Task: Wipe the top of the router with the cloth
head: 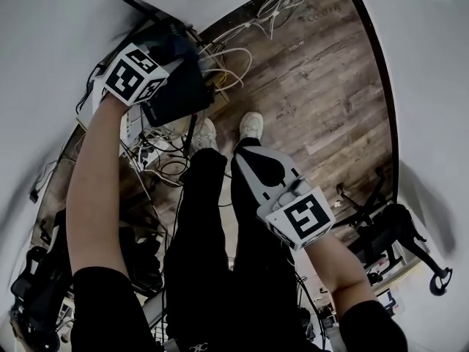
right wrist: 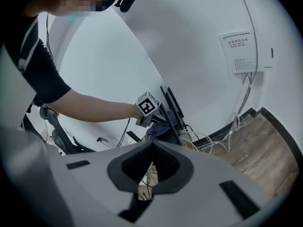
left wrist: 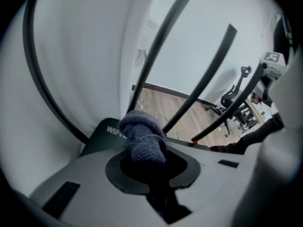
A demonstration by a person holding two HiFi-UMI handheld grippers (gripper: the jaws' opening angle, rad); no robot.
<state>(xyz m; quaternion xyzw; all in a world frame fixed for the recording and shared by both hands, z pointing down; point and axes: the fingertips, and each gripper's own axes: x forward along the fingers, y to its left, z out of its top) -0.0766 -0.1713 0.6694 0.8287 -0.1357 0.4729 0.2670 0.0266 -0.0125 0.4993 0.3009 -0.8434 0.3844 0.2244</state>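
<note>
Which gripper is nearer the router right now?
Left. The left gripper holds the cloth right at the router, by its top. The right gripper hangs well away from it, in front of the person's legs, jaws together on nothing.

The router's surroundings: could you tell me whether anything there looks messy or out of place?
Yes: a tangle of white cables and black leads sprawls loose over the wooden floor beside the router. The router itself shows no visible damage, and the cloth is bunched against it.
</note>
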